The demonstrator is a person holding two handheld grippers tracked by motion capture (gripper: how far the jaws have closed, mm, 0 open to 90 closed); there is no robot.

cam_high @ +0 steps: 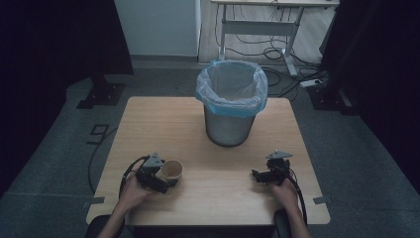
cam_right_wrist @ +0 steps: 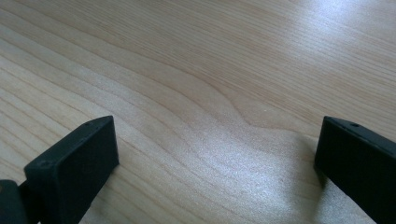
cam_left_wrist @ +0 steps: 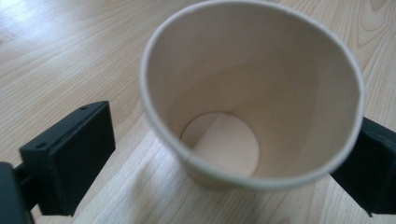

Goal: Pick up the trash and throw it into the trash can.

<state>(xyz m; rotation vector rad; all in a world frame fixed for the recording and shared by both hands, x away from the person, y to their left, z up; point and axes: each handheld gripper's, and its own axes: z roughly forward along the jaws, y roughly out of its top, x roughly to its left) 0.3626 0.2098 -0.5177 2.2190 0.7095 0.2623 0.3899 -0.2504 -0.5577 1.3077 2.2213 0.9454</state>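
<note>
- Left gripper (cam_left_wrist: 219,158) jaws spread, paper cup (cam_left_wrist: 252,93) upright between them, not yet squeezed.
- Right gripper (cam_right_wrist: 215,163) jaws spread, empty, well apart from the cup.
- Bin (cam_high: 231,101) ahead.

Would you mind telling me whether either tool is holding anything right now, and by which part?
Nothing is clearly held. The left tool stands open around the paper cup, one jaw still apart from its wall. The right tool is open over bare table.
</note>
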